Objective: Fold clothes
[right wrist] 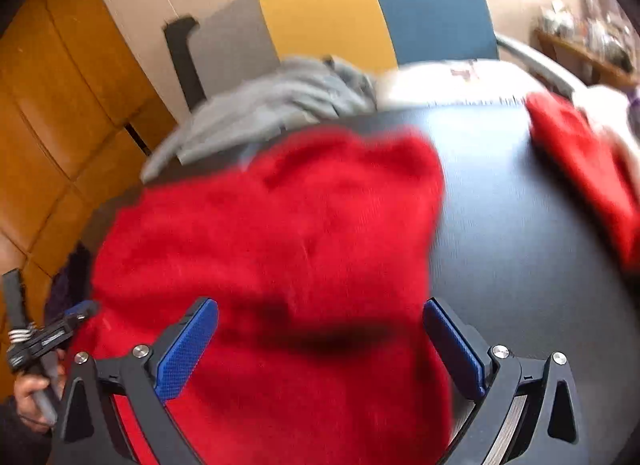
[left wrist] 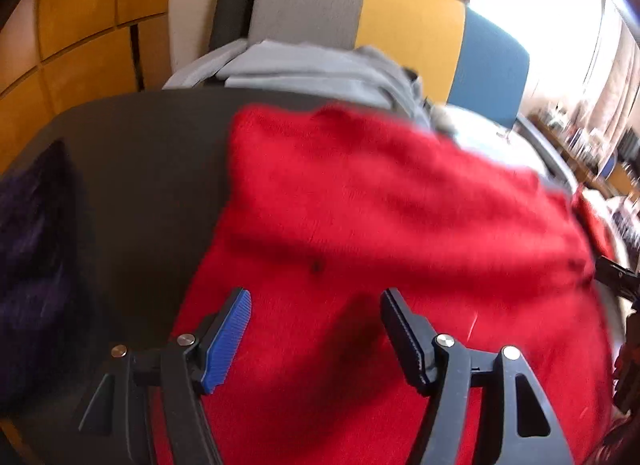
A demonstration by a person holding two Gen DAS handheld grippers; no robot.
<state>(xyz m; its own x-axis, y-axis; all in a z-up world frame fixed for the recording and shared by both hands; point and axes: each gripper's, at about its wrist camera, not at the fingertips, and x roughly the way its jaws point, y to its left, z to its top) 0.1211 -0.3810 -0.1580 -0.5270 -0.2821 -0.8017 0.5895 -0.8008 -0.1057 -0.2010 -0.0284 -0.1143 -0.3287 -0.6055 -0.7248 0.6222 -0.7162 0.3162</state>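
A red knitted garment [left wrist: 380, 217] lies spread on a dark table [left wrist: 140, 169]; the right wrist view shows the same garment [right wrist: 272, 233] with a fold across its near part. My left gripper [left wrist: 316, 301] hovers open above its near edge, jaws wide apart, nothing between the pads. My right gripper [right wrist: 320, 325] also stands open over the red cloth, its blue pads [right wrist: 188, 349] clear of the fabric. The left gripper also shows at the left edge of the right wrist view, held by a hand [right wrist: 32, 393]. Both views are blurred.
A pile of grey clothes [left wrist: 320, 69] lies at the table's far edge, against a grey, yellow and blue chair back [left wrist: 408, 25]. A dark purple fluffy item [left wrist: 32, 249] sits at the left. Another red piece [right wrist: 592, 169] and white cloth [right wrist: 452, 81] lie far right.
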